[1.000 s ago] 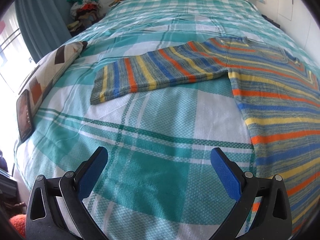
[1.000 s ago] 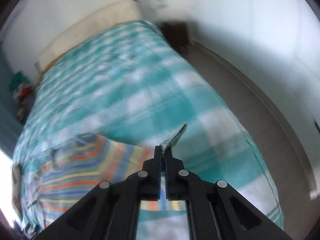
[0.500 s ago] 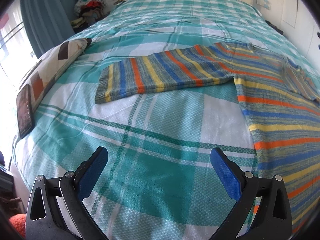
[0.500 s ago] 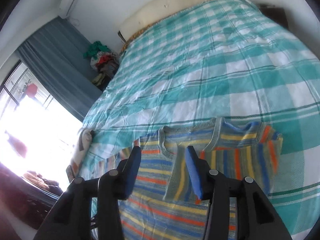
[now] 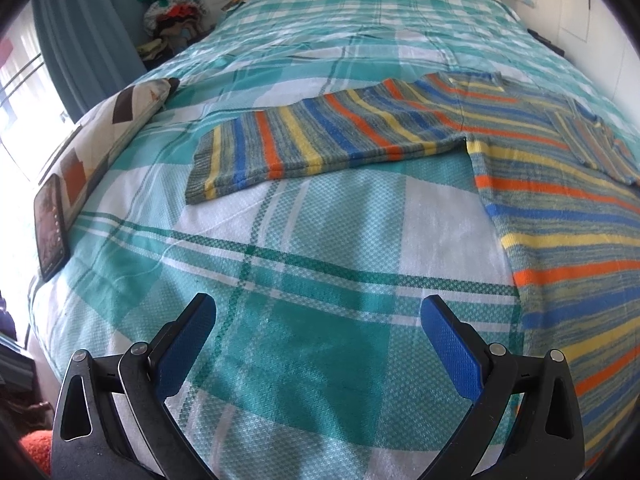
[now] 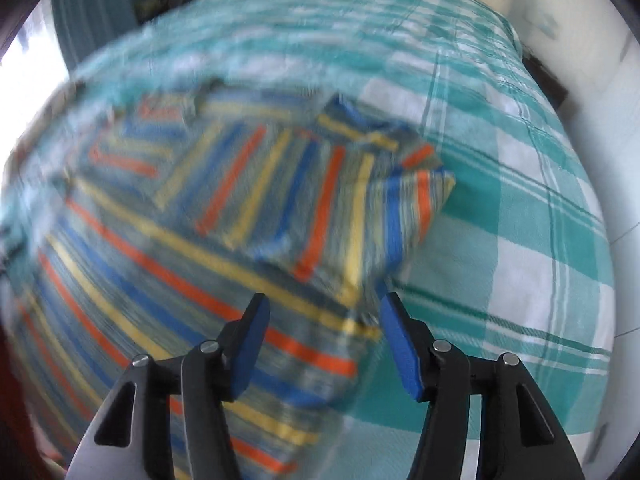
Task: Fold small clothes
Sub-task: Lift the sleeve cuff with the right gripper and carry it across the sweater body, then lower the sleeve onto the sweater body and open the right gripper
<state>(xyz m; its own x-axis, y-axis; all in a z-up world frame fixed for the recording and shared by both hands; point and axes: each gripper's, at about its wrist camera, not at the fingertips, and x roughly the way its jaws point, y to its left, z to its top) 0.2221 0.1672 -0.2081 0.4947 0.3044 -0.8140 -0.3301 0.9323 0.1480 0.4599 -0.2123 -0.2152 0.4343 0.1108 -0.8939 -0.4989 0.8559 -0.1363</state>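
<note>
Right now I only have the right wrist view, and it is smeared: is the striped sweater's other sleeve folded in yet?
Observer: No. In the left wrist view the other sleeve lies stretched out flat on the checked bedspread.
Operator: Is the left gripper on it?
Observer: No. The left gripper hangs open above bare bedspread, with nothing between its fingers.
Operator: Anything near that sleeve's cuff?
Observer: A patterned pillow and a phone lie at the bed's edge, apart from the cuff.

Open bedspread (image 5: 320, 240) is left free beside the striped sweater (image 5: 560, 208), bounded only by a pillow (image 5: 104, 132) and phone (image 5: 50, 232)
</note>
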